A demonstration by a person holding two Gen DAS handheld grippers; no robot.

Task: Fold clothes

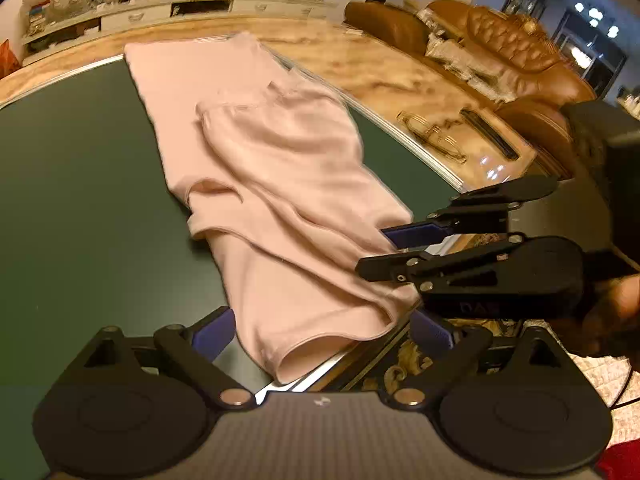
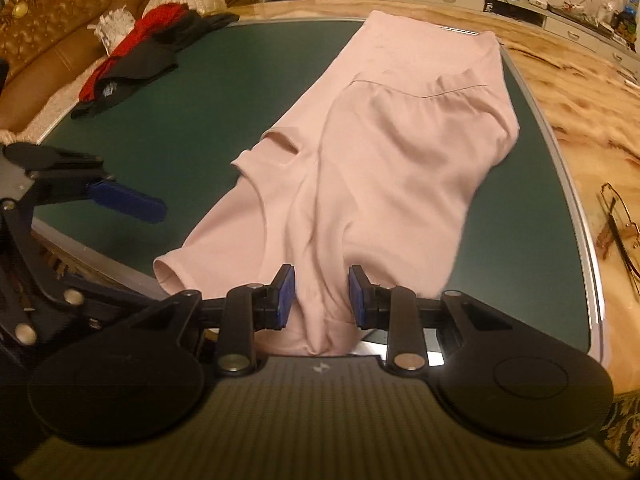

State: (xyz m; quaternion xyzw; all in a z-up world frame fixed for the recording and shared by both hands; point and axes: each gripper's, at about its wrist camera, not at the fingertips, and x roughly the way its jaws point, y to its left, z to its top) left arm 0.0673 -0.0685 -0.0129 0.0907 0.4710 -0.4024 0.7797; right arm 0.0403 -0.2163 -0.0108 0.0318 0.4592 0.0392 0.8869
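Observation:
A pink garment (image 1: pixel 272 184) lies lengthwise on the green table (image 1: pixel 80 184), partly folded, with a sleeve laid over its body. Its near end hangs at the table's front edge. My left gripper (image 1: pixel 320 330) is open, its pads on either side of the garment's near hem, nothing held. My right gripper (image 2: pixel 322 298) is open with a raised fold of the pink garment (image 2: pixel 380 160) between its blue pads; the pads stand apart from the cloth. In the left wrist view the right gripper (image 1: pixel 400 256) comes in from the right, over the garment's right edge.
A pile of red and black clothes (image 2: pixel 132 64) lies at the table's far left edge. A brown leather sofa (image 2: pixel 60 32) stands behind it. Eyeglasses (image 2: pixel 618 224) lie on the marble surface to the right. The table's metal rim (image 2: pixel 576 208) runs close on the right.

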